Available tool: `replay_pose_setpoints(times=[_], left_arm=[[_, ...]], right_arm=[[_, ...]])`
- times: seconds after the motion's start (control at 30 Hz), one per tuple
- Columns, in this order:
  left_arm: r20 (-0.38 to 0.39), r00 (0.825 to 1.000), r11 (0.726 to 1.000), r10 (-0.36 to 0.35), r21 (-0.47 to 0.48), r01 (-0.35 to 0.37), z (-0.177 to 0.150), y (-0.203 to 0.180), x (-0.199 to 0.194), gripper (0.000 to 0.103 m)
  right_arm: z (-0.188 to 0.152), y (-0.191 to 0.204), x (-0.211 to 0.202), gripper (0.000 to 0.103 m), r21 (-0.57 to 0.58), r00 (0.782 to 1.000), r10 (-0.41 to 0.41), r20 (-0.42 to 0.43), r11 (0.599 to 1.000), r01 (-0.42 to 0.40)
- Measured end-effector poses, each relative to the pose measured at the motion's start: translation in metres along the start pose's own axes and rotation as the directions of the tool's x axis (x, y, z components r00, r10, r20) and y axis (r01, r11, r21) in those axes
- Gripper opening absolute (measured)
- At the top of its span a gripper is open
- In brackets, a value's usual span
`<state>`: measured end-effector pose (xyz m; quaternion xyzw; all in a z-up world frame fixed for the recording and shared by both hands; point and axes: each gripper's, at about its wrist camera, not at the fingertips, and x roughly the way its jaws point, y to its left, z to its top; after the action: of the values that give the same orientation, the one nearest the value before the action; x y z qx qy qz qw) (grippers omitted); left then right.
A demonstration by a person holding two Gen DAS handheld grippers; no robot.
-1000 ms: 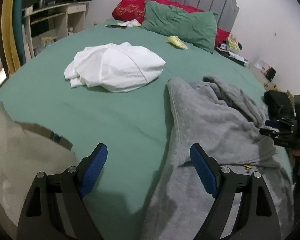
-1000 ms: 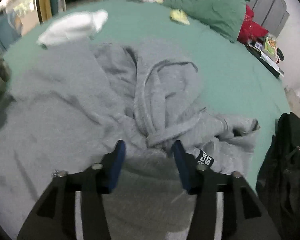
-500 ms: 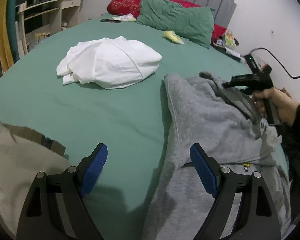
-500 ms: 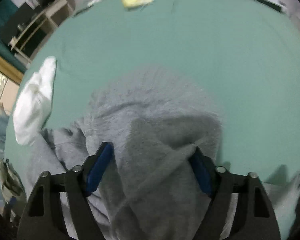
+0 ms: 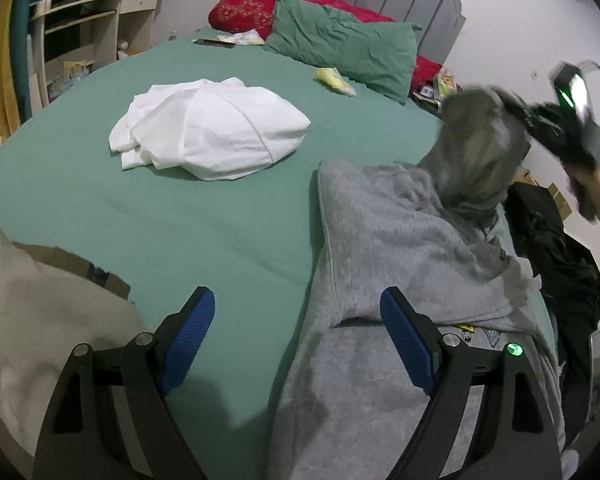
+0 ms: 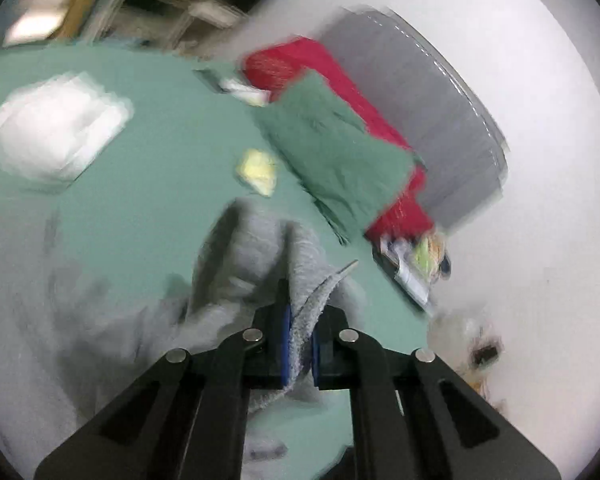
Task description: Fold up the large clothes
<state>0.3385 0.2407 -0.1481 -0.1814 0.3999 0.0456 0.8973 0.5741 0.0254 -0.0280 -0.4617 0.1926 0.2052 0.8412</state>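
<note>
A grey hooded sweatshirt (image 5: 396,248) lies rumpled on the right side of the green bed (image 5: 180,216). My left gripper (image 5: 298,336) is open and empty, low over the near edge, with its right finger above the sweatshirt. My right gripper (image 6: 299,344) is shut on a fold of the grey sweatshirt (image 6: 256,264) and holds it lifted above the bed. In the left wrist view the right gripper (image 5: 540,120) is at the far right, with the raised cloth hanging below it.
A white folded garment (image 5: 208,128) lies mid-bed. A green pillow (image 5: 340,44) and red pillow (image 5: 244,12) rest against the grey headboard. A beige cloth (image 5: 32,312) is at the near left. A black bag (image 5: 556,256) sits off the right edge.
My right gripper has closed on the sweatshirt's upper part and raised it up and toward the right. My left gripper has stayed open in place.
</note>
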Motion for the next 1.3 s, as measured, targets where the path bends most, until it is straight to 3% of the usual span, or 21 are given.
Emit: replay_pose_setpoints(times=[0.07,0.17,0.27,0.33,0.4,0.5,0.53,0.57,0.63,0.73,0.8,0.83,0.87,0.9,0.93,0.97,1.03,1.07,1.13,1.23,1.3], left_arm=[[-0.014,1.0,1.0,-0.011,-0.01,0.011,-0.003,0.004,0.0,0.087],[-0.009,1.0,1.0,0.005,-0.005,-0.005,-0.008,0.007,-0.003,0.087],[-0.004,1.0,1.0,0.003,0.006,-0.003,-0.015,0.006,-0.009,0.087],[-0.008,1.0,1.0,-0.008,0.007,0.008,-0.02,0.004,-0.013,0.087],[-0.012,1.0,1.0,-0.025,0.01,0.026,-0.025,0.003,-0.017,0.087],[-0.015,0.999,0.999,-0.038,0.021,0.038,-0.03,0.0,-0.019,0.087],[-0.013,0.999,0.999,-0.043,0.021,0.043,-0.031,-0.001,-0.019,0.087],[-0.011,0.999,0.999,-0.048,0.022,0.048,-0.032,-0.002,-0.019,0.087],[-0.02,0.999,0.999,-0.045,0.026,0.046,-0.031,-0.003,-0.015,0.087],[-0.031,0.998,0.998,-0.054,0.028,0.055,-0.03,-0.005,-0.011,0.087],[-0.036,0.998,0.998,-0.059,0.024,0.06,-0.027,-0.008,-0.007,0.087],[-0.039,0.997,0.998,-0.062,0.025,0.063,-0.027,-0.009,-0.005,0.087],[-0.045,0.997,0.998,-0.062,0.027,0.063,-0.026,-0.009,-0.003,0.087],[-0.052,0.997,0.998,-0.059,0.026,0.061,-0.026,-0.01,-0.001,0.087],[-0.058,0.996,0.998,-0.061,0.025,0.062,-0.025,-0.011,0.001,0.087],[-0.062,0.996,0.997,-0.067,0.021,0.068,-0.025,-0.011,0.001,0.087],[-0.061,0.995,0.997,-0.072,0.013,0.073,-0.024,-0.01,0.0,0.087],[-0.06,0.995,0.997,-0.076,0.008,0.076,-0.023,-0.01,-0.001,0.087],[-0.057,0.995,0.996,-0.088,0.0,0.088,-0.023,-0.009,-0.005,0.087],[-0.06,0.993,0.994,-0.105,-0.001,0.106,-0.025,-0.011,-0.009,0.087],[-0.062,0.992,0.994,-0.112,-0.001,0.112,-0.027,-0.013,-0.011,0.087]], right_arm=[[-0.021,0.028,-0.033,0.007,-0.051,0.995,0.098,0.009,0.994,-0.097],[-0.069,0.094,-0.078,0.007,-0.219,0.986,0.167,-0.012,0.962,-0.165],[-0.139,0.158,-0.109,0.008,-0.37,0.983,0.161,-0.086,0.911,-0.181],[-0.171,0.174,-0.12,0.008,-0.393,0.979,0.152,-0.134,0.899,-0.193],[-0.198,0.179,-0.134,0.008,-0.325,0.966,0.173,-0.191,0.918,-0.228],[-0.201,0.162,-0.149,0.014,-0.193,0.968,0.175,-0.182,0.959,-0.209],[-0.195,0.151,-0.149,0.032,-0.123,0.971,0.171,-0.165,0.974,-0.192],[-0.187,0.141,-0.148,0.061,-0.041,0.975,0.17,-0.142,0.983,-0.177],[-0.164,0.124,-0.144,0.079,0.111,0.982,0.181,-0.057,0.978,-0.174],[-0.116,0.112,-0.112,0.079,0.278,0.976,0.216,0.006,0.938,-0.209],[-0.098,0.126,-0.08,0.079,0.321,0.963,0.268,-0.043,0.916,-0.24],[-0.093,0.135,-0.062,0.077,0.333,0.948,0.302,-0.1,0.908,-0.254],[-0.092,0.145,-0.035,0.036,0.354,0.907,0.379,-0.183,0.886,-0.299],[-0.093,0.149,-0.02,0.003,0.357,0.878,0.422,-0.226,0.875,-0.328],[-0.094,0.151,-0.01,0.004,0.333,0.875,0.407,-0.264,0.889,-0.313],[-0.092,0.149,-0.011,0.004,0.299,0.891,0.371,-0.261,0.909,-0.291],[-0.083,0.142,-0.026,0.004,0.113,0.958,0.157,-0.241,0.985,-0.133],[-0.077,0.14,-0.042,0.004,-0.056,0.982,-0.026,-0.186,0.998,0.016],[-0.079,0.145,-0.067,0.004,-0.275,0.974,-0.213,-0.074,0.943,0.185],[-0.102,0.167,-0.093,0.004,-0.474,0.977,-0.211,0.025,0.858,0.197],[-0.132,0.198,-0.115,0.004,-0.572,0.99,-0.134,0.041,0.809,0.133]])
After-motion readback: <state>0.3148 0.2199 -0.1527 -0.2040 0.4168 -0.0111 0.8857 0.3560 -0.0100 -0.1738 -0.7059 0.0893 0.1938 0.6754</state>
